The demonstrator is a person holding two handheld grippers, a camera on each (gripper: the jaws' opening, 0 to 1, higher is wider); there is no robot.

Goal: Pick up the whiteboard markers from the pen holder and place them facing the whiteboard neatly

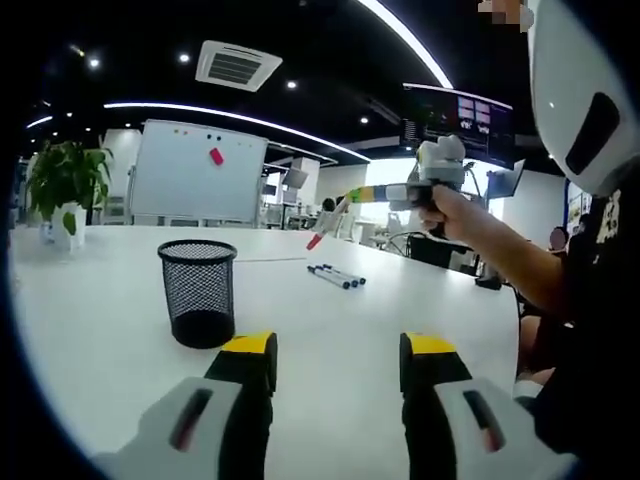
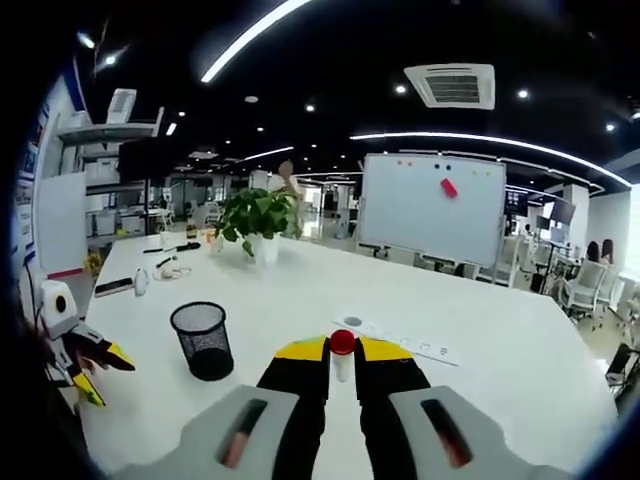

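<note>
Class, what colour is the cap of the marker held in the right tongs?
Red; the marker cap shows best in the right gripper view.

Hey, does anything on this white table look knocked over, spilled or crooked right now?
Nothing stands out. The black mesh pen holder stands upright, two dark markers lie side by side on the white table, and the right hand-held gripper holds a red-capped marker.

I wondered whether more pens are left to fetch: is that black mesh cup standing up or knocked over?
Upright: the pen holder stands on the white table, rim on top. No marker sticks up above its rim.
</note>
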